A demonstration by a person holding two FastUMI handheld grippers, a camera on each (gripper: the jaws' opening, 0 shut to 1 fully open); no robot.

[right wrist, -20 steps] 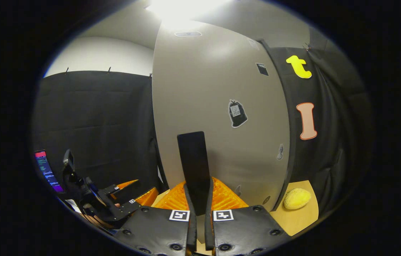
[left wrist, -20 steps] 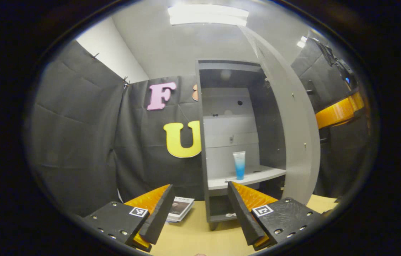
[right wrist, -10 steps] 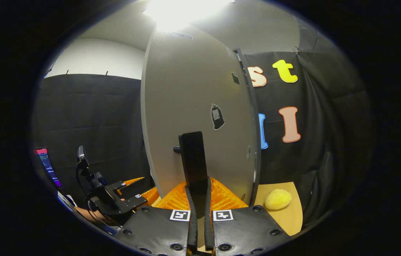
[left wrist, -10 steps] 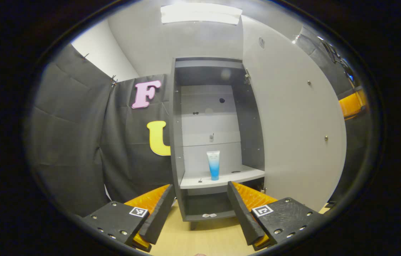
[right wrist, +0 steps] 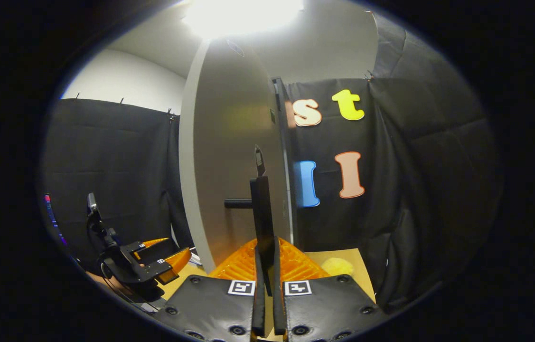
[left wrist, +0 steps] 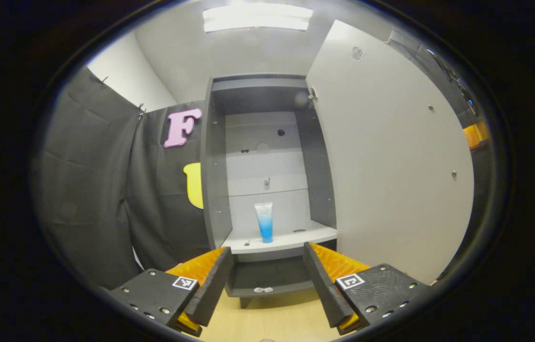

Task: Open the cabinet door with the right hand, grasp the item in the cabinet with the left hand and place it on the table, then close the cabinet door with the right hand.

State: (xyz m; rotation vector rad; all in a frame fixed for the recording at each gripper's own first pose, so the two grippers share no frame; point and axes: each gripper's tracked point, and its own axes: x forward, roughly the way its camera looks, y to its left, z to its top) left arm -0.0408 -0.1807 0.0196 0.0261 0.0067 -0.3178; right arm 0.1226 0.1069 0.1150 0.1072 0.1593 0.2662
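Note:
A grey cabinet (left wrist: 214,166) stands on the table with its door (left wrist: 390,161) swung wide to the right. Upright on its middle shelf (left wrist: 291,240) is a tube (left wrist: 264,222), white at the top and blue at the bottom. My left gripper (left wrist: 266,249) is open, some way short of the shelf, with the tube in line between its fingers. In the right gripper view, my right gripper (right wrist: 266,247) is shut on the door's black bar handle (right wrist: 261,204), which sticks up between both fingers. The left gripper (right wrist: 153,259) also appears low on the left there.
The tan table (left wrist: 272,318) runs under the cabinet. A small pale scrap (left wrist: 262,289) lies on the cabinet's bottom shelf. A yellow lumpy object (right wrist: 336,266) sits on the table right of the door's hinge side. Black cloth walls close in the booth.
The right gripper has pulled the door further open, so its outer face now shows nearly edge-on. The left gripper has turned toward the cabinet, bringing the tube between its fingers.

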